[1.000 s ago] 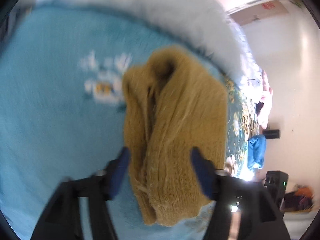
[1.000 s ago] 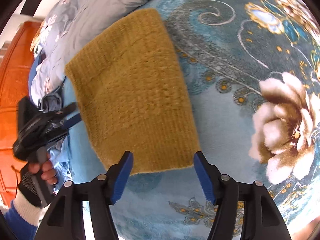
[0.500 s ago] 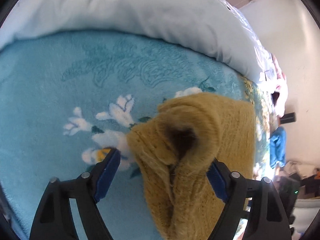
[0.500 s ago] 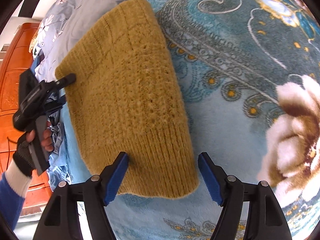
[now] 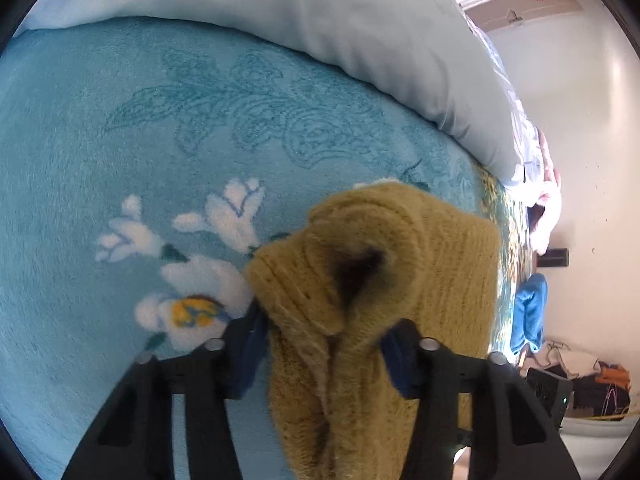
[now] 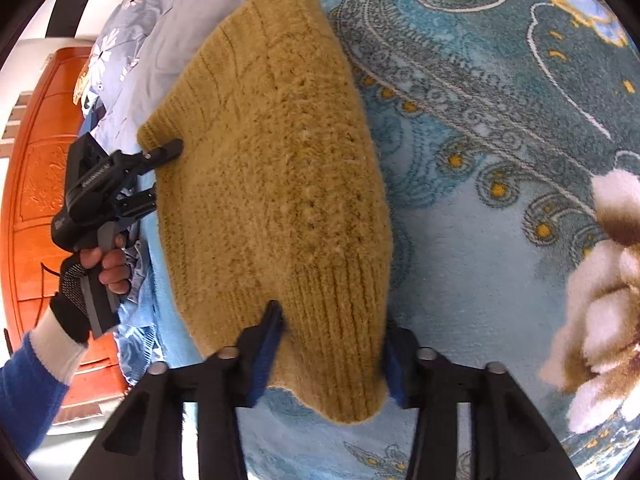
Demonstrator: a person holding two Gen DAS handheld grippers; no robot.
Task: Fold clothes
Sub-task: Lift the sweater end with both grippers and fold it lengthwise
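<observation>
A folded mustard-yellow knit sweater (image 6: 276, 184) lies on a blue floral blanket (image 6: 480, 120). In the left wrist view its bunched end (image 5: 372, 288) sits between the fingers of my left gripper (image 5: 324, 348), which have closed onto the knit. In the right wrist view my right gripper (image 6: 332, 344) has its fingers pressed against the ribbed hem on both sides. The left gripper (image 6: 160, 172) also shows there, at the sweater's far left edge, held by a gloved hand.
A pale blue duvet (image 5: 320, 28) runs along the far side of the bed. An orange wooden cabinet (image 6: 36, 160) stands to the left. Blue cloth (image 5: 530, 312), a black device (image 5: 548, 392) and clutter lie by the white wall.
Both grippers have moved in onto the sweater and narrowed from wide open until their fingers squeeze the knit. The sweater edge has bunched up at the left gripper.
</observation>
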